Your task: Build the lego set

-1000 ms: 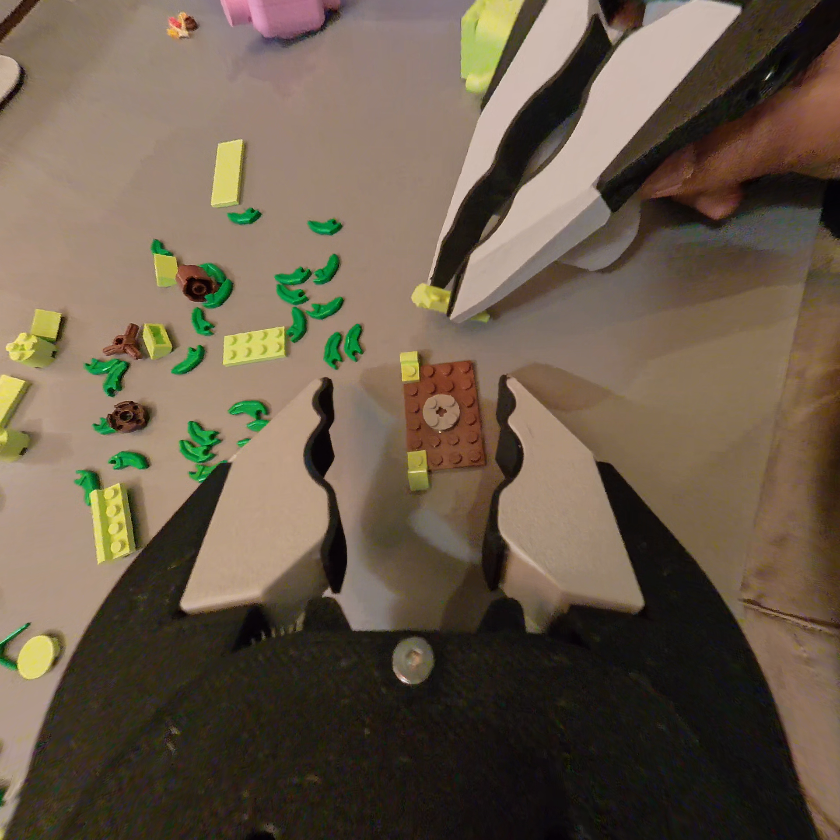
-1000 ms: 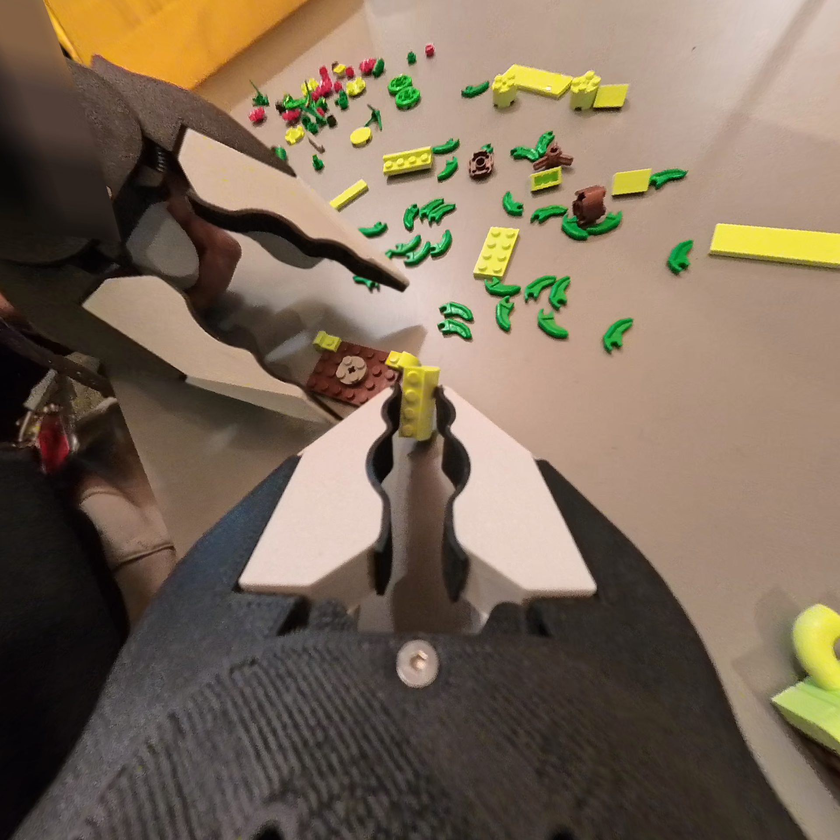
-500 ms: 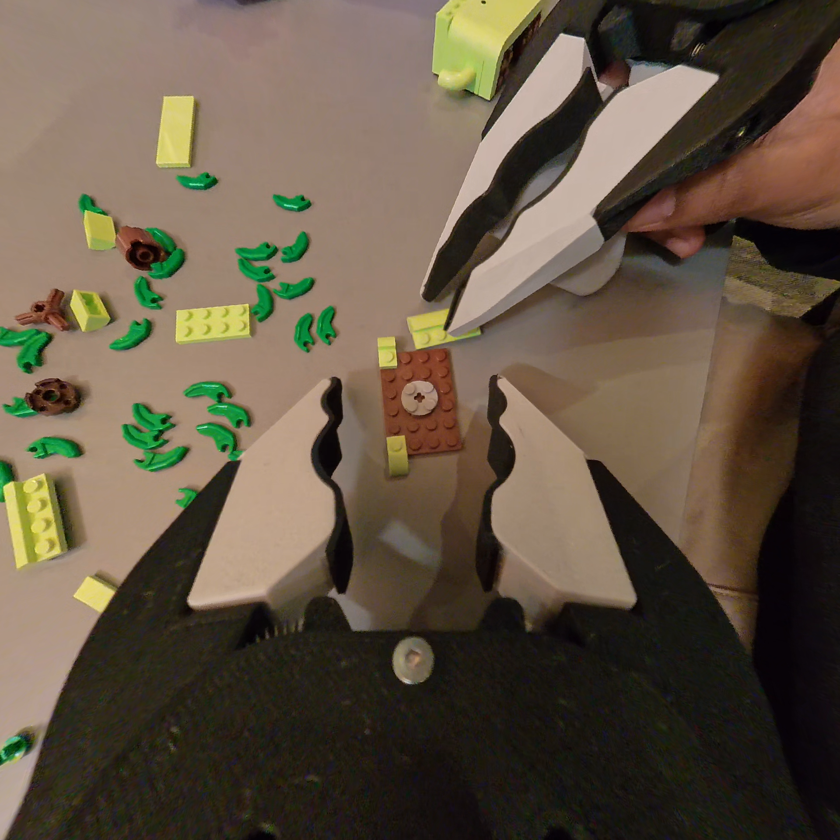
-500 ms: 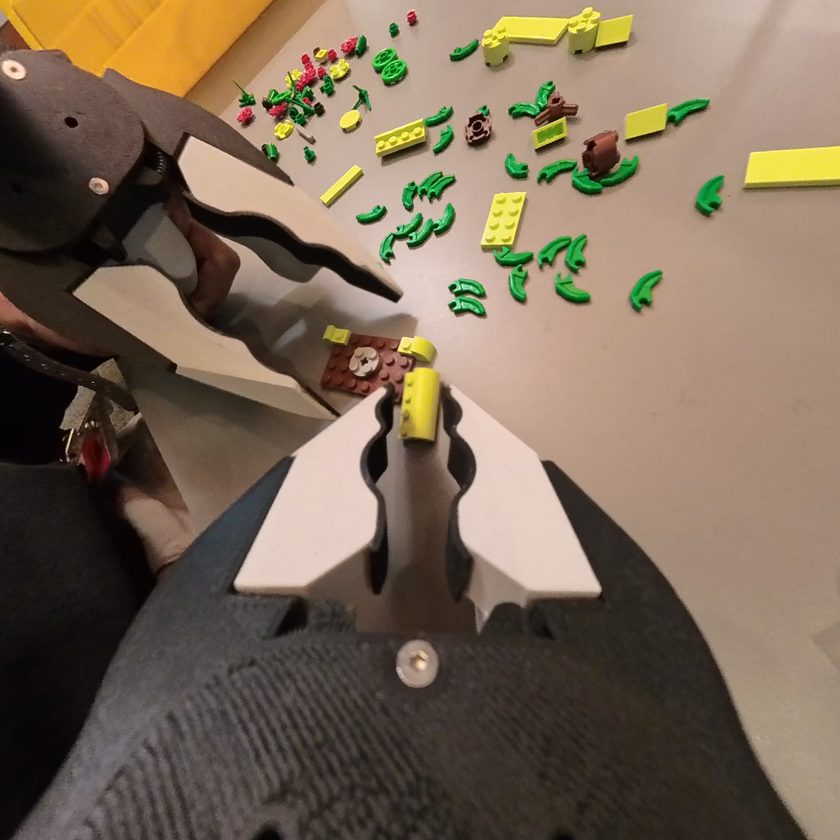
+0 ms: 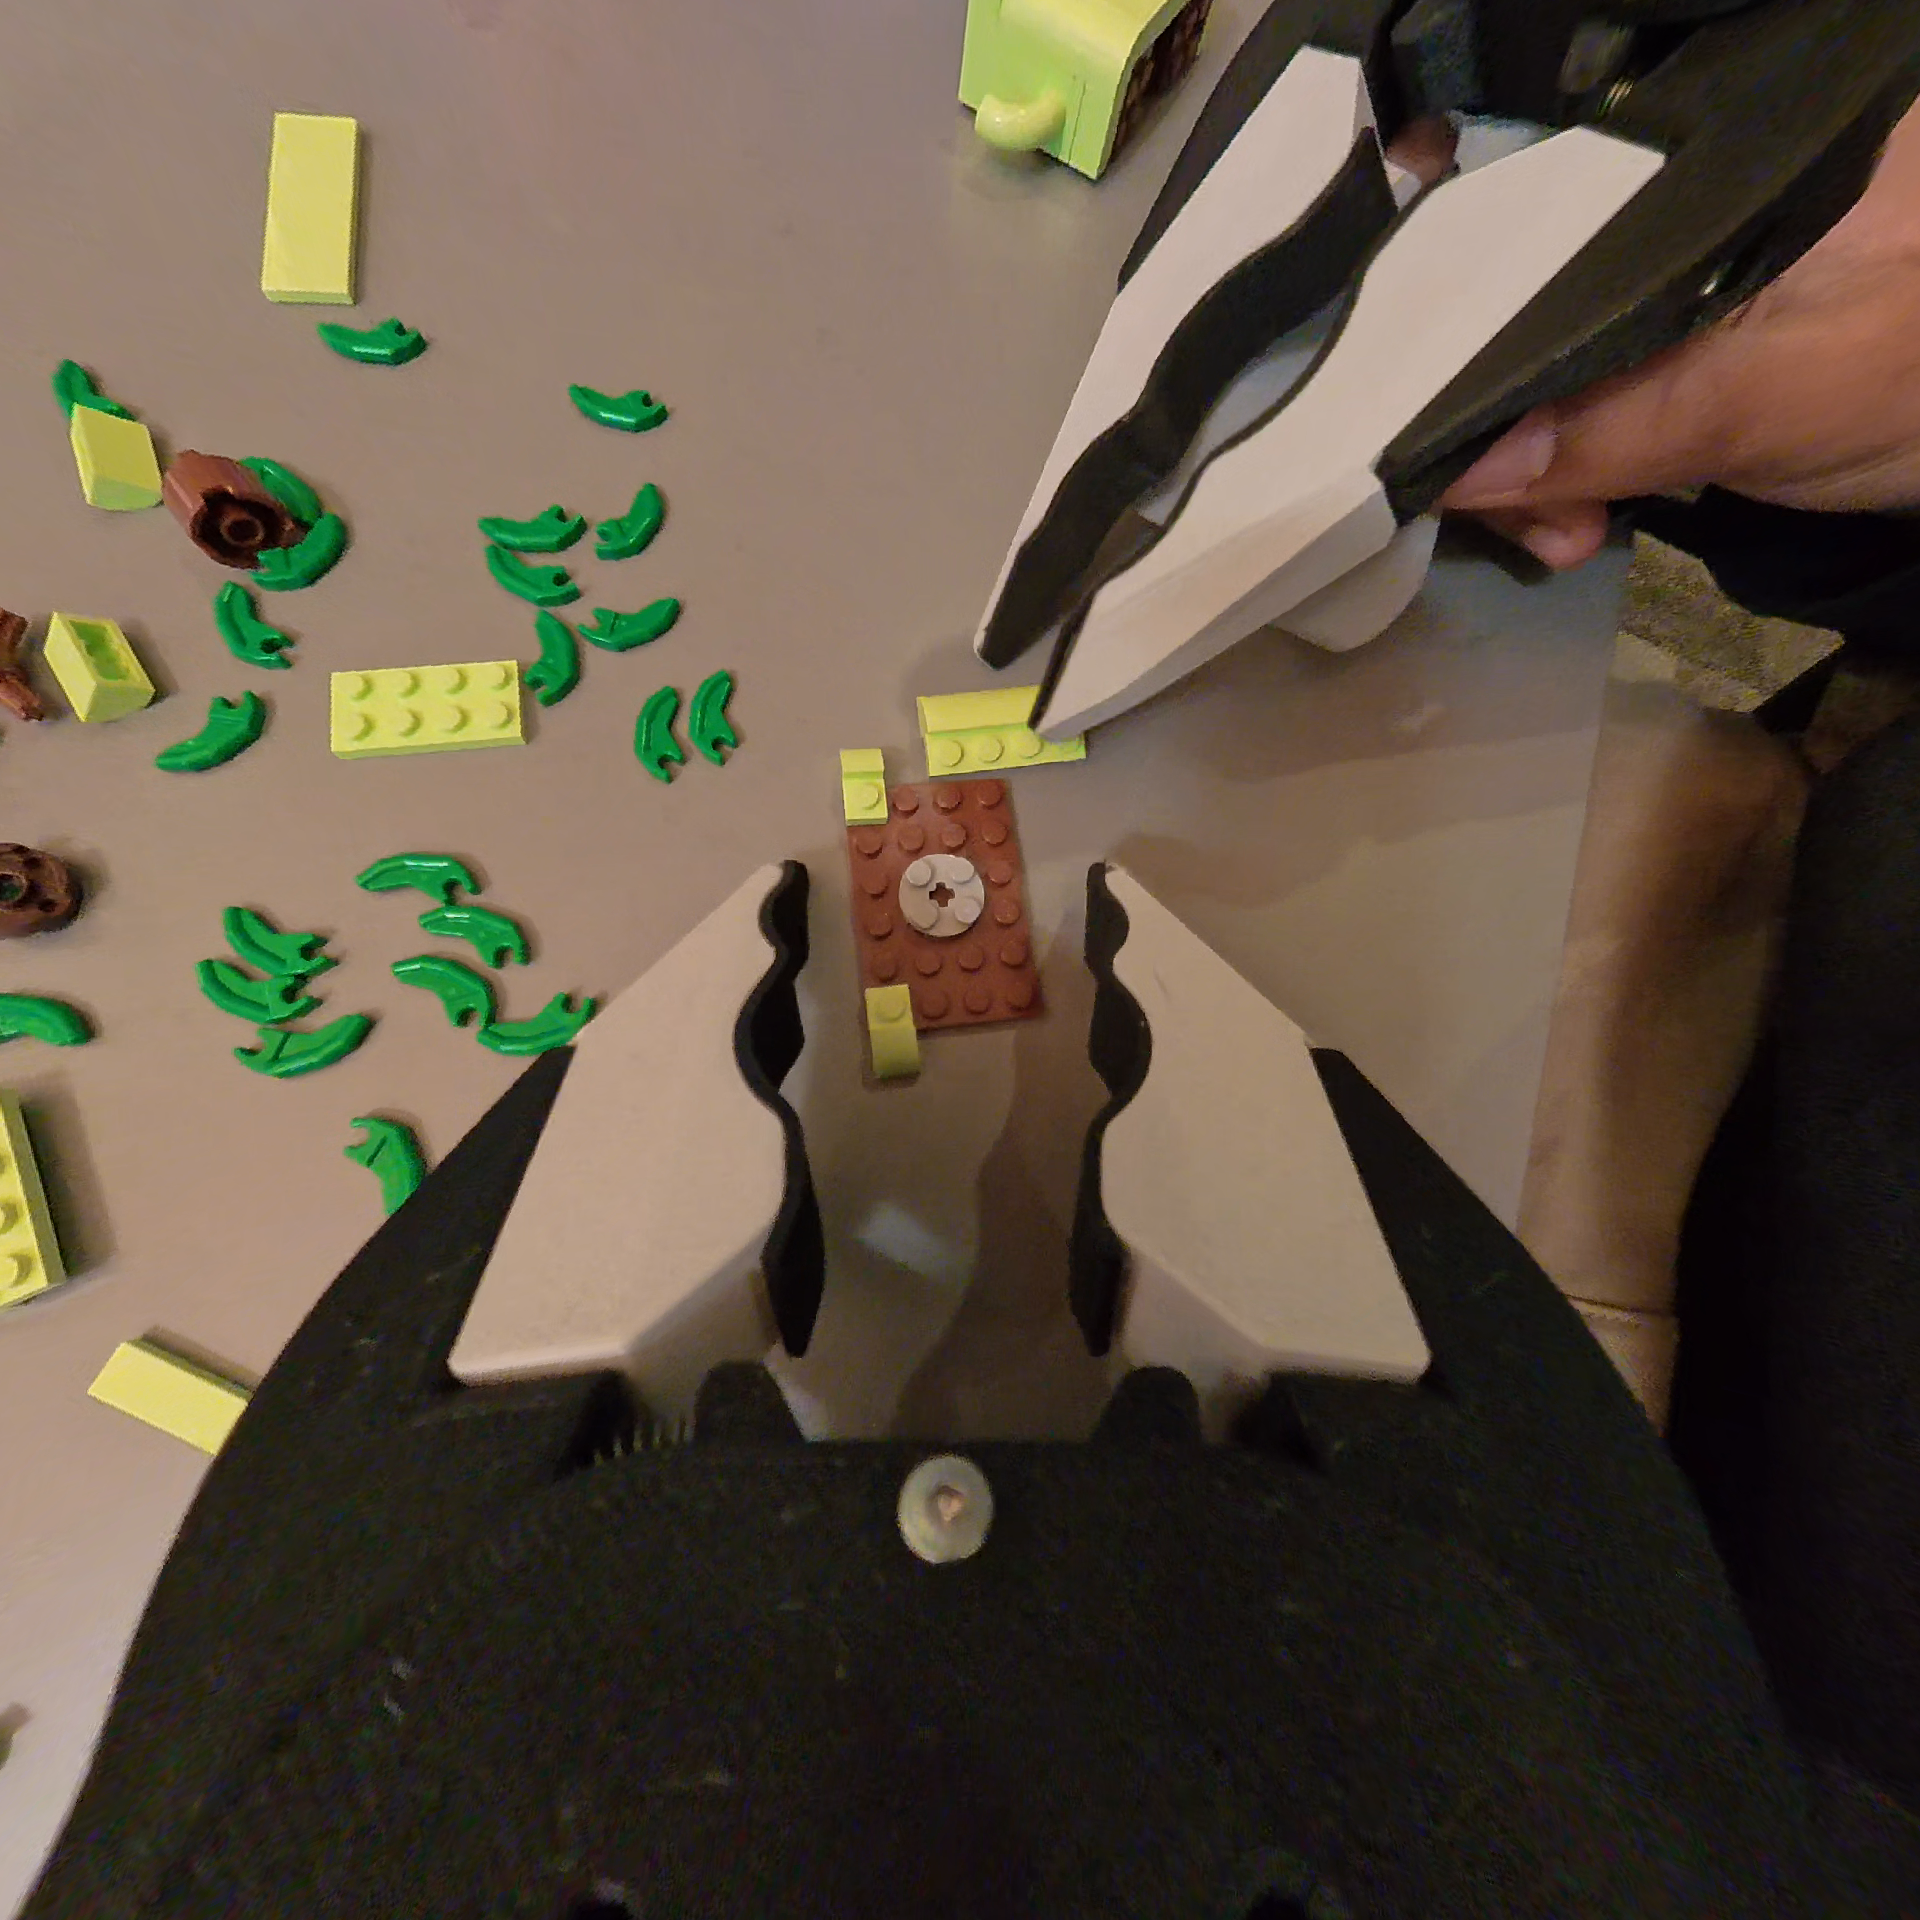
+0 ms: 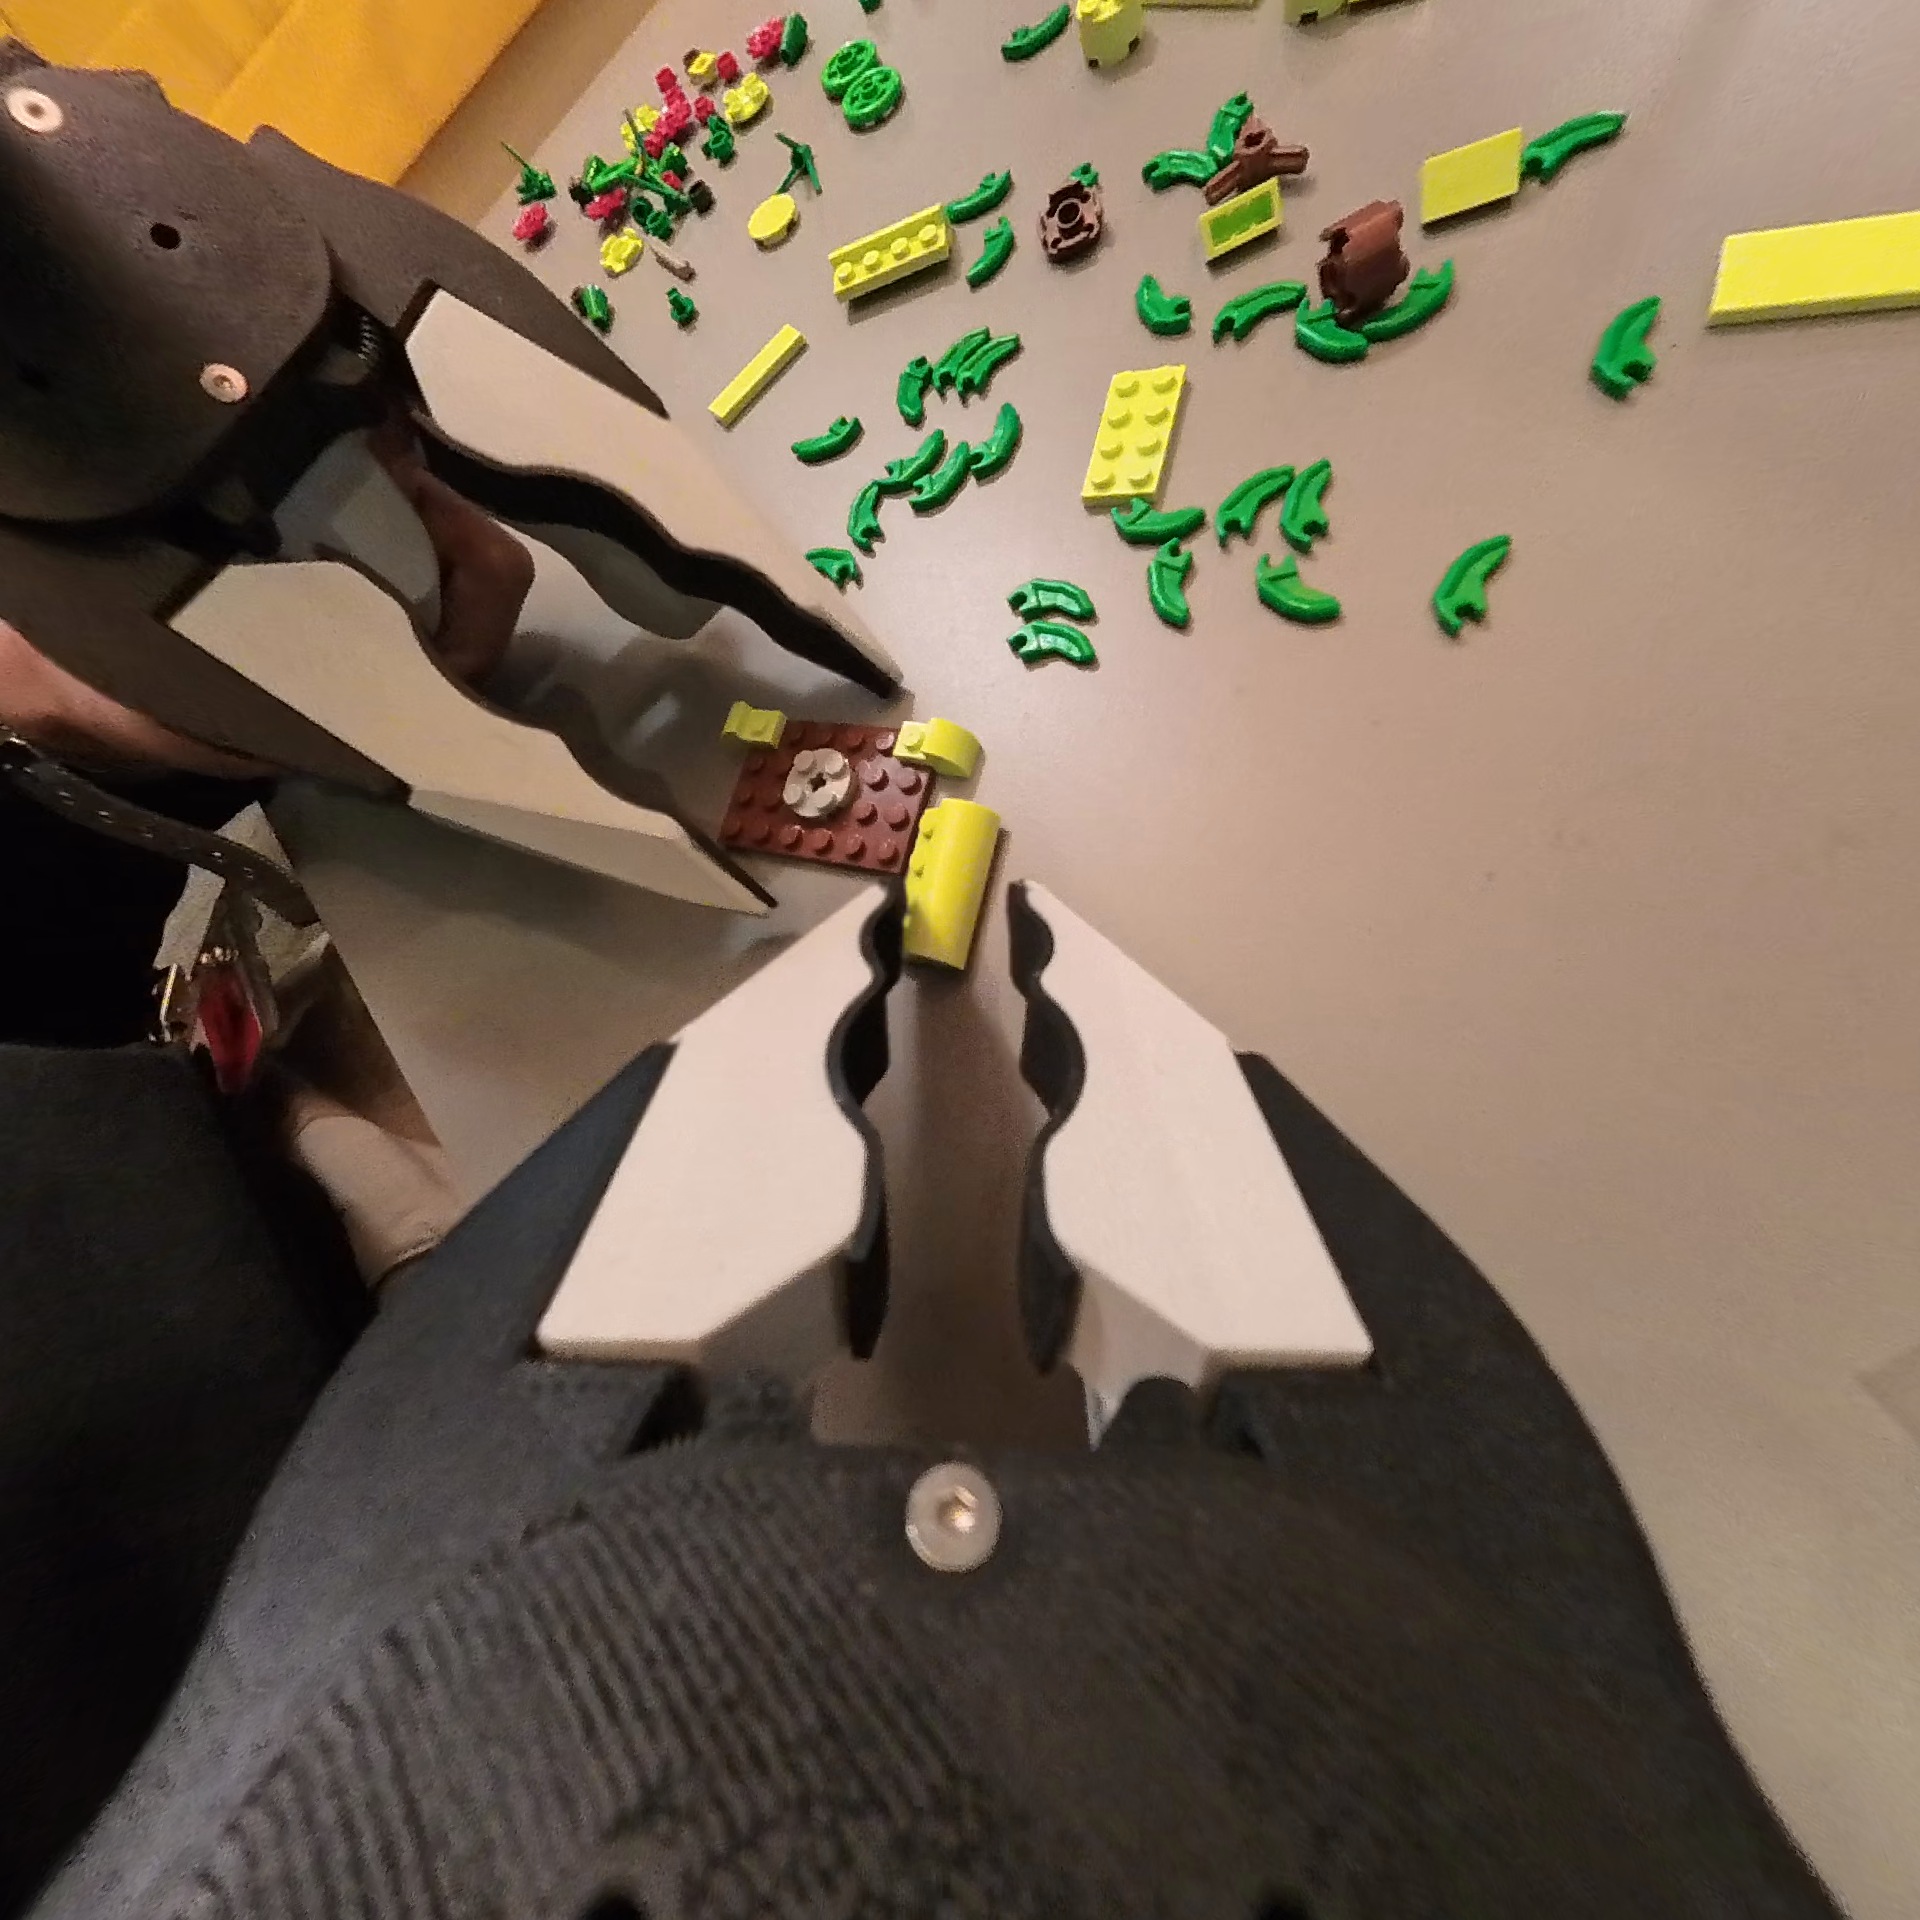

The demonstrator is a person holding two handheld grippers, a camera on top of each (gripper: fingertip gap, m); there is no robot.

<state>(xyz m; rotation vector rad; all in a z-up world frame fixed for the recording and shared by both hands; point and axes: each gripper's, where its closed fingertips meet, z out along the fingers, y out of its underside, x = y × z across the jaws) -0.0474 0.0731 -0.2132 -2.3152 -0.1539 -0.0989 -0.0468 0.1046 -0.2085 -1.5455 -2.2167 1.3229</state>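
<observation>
The brown plate (image 5: 943, 906) lies flat on the grey table (image 5: 790, 312), just ahead of the left gripper (image 5: 943, 883), whose jaws stand wide apart. A lime curved brick (image 6: 951, 883) rests beside the plate's far edge, at the right gripper (image 6: 951, 902) tips, jaws slightly apart around it.

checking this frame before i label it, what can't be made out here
- Left wrist view: the end of the lime curved brick is hidden under a finger of the right tongs.
- Left wrist view: the lime and brown build is cut off by the top edge.
- Right wrist view: the pile of tiny red and green bits is too small to sort.
- Right wrist view: the brown plate's near corner is hidden behind the left tongs.
</observation>
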